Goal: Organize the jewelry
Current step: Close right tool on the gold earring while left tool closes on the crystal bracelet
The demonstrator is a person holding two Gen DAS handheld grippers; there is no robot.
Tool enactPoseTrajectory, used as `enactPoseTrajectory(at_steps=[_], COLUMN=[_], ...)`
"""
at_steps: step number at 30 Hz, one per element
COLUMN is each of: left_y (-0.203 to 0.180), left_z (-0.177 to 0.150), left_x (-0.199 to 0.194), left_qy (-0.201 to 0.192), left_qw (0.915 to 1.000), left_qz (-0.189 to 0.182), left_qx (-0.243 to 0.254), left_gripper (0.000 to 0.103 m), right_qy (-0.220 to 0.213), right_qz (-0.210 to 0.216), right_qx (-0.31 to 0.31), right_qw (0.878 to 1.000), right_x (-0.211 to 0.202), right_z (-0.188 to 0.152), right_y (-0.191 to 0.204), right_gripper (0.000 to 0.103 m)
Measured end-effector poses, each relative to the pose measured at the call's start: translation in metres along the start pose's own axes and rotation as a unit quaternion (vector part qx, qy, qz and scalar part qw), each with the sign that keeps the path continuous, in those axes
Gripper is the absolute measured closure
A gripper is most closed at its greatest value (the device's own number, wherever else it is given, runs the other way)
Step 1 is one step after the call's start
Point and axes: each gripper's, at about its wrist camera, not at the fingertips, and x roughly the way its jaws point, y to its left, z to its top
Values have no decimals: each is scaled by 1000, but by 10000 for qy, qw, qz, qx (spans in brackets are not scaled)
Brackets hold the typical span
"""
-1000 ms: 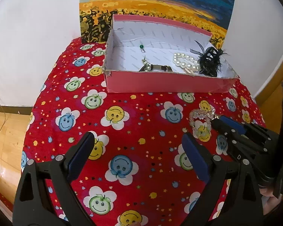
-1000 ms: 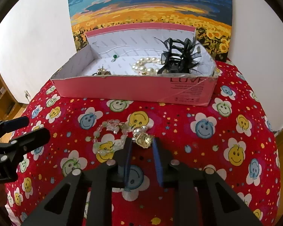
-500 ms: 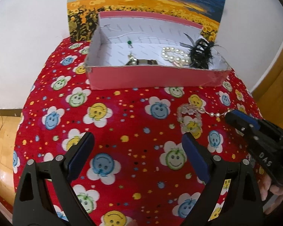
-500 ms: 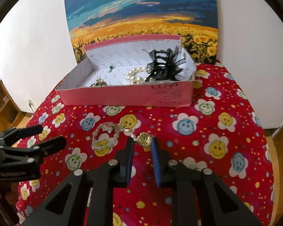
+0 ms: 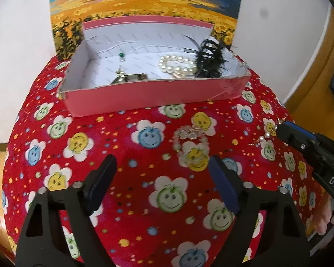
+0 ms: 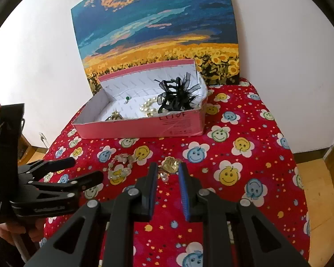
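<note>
A pink box (image 5: 144, 93) (image 6: 144, 129) stands at the back of the red smiley cloth (image 5: 122, 146). It holds a pearl string (image 5: 176, 65), a black feathered hair clip (image 5: 208, 61) (image 6: 178, 93), a green bead pin (image 5: 121, 55) and a gold piece (image 5: 122, 79). A clear bead bracelet (image 5: 190, 142) (image 6: 120, 166) lies on the cloth. My right gripper (image 6: 167, 171) is shut on a gold pendant with pearls (image 6: 170, 163) and holds it above the cloth; the pearls (image 5: 267, 133) dangle at its tip in the left wrist view. My left gripper (image 5: 162, 178) is open and empty, just before the bracelet.
A sunflower-field painting (image 6: 158, 40) leans on the white wall behind the box. The cloth falls away at the table edges; wooden floor (image 6: 318, 178) lies to the right and lower left.
My right gripper has lifted the gold pendant up off the cloth and drawn back. The left gripper has also pulled back and risen a little, staying open.
</note>
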Motion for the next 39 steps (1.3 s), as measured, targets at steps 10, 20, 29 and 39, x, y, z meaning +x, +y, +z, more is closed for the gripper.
enactPoseTrajectory(at_steps=[10,20,29,39], left_y=[-21,-23,-16,-18], left_z=[5,8,16,19], left_x=[28,34,26,40], left_qy=[153,-25,-127,-21], left_qw=[9990,9995,9998,9998], left_qz=[-384,-266,-138,-182], left_qx=[156,171,24,69], left_gripper=[68,68,68,96], right_qy=[81,158,287,386], right_qz=[43,163,197,314], right_qx=[115,127,289,428], right_qw=[9999,9997,9990,9978], right_x=[0,4,10,14], right_z=[-10,-17,-24,-28], right_y=[-20,-28,-43,-52], right_gripper=[82,82,82,82])
